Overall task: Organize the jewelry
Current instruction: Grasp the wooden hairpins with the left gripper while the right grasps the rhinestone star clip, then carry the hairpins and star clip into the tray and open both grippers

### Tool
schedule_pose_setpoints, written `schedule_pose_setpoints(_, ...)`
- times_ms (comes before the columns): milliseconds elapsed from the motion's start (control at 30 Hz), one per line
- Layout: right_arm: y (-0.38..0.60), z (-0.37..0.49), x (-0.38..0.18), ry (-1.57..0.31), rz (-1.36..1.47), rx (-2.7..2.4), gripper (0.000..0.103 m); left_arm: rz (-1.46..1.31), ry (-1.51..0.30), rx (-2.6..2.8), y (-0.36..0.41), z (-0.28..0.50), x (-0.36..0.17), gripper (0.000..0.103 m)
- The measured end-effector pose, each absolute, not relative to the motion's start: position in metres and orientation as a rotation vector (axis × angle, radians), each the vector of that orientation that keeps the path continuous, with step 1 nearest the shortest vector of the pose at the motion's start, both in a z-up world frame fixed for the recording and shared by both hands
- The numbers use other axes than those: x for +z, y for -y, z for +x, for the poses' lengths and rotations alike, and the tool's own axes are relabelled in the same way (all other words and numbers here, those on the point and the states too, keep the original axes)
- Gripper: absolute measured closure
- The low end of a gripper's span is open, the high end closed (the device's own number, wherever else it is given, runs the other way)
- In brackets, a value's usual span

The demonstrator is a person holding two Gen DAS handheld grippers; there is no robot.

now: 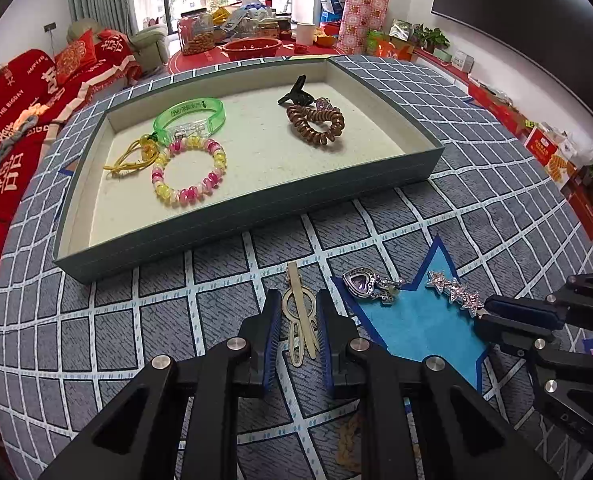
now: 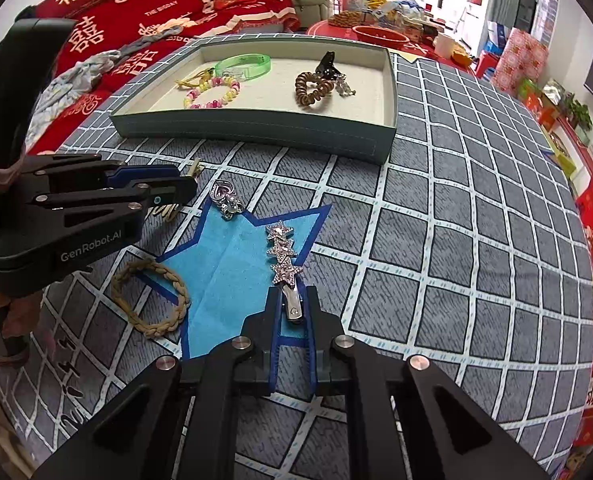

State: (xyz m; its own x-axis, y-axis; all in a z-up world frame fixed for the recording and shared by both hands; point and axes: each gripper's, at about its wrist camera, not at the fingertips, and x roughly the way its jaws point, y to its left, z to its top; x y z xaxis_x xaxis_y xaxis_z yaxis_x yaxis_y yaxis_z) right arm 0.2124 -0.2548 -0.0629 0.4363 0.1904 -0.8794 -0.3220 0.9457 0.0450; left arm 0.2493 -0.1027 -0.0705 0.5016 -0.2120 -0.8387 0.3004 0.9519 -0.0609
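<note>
A grey-green tray [image 1: 232,208] [image 2: 256,132] holds a green bangle [image 1: 190,118], a pink-yellow bead bracelet [image 1: 188,172], a yellow cord [image 1: 130,158], a brown coil hair tie [image 1: 316,124] and a black claw clip [image 1: 294,94]. My left gripper [image 1: 299,300] straddles a cream hair clip [image 1: 300,320] on the cloth, jaws close on both sides of it. My right gripper [image 2: 292,296] is closed around the metal end of a star rhinestone clip [image 2: 282,256] [image 1: 454,290] lying on a blue star mat [image 2: 232,272]. A purple heart pendant [image 1: 366,282] [image 2: 226,196] lies on the mat's tip.
A braided tan bracelet [image 2: 152,300] lies on the mat's left edge. The table has a grey checked cloth [image 2: 456,240]. A red sofa [image 2: 136,12] stands to the left, and a cluttered red table [image 1: 256,46] behind the tray.
</note>
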Motion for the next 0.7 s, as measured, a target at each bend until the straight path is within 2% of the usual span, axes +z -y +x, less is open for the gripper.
schedule_pose_setpoints(700, 0.266, 0.198, -0.029, -1.028, 0.080, 0.265, 0.092, 0.054, -0.880, -0.342, 0.060, 0.216, -0.028, 0.072)
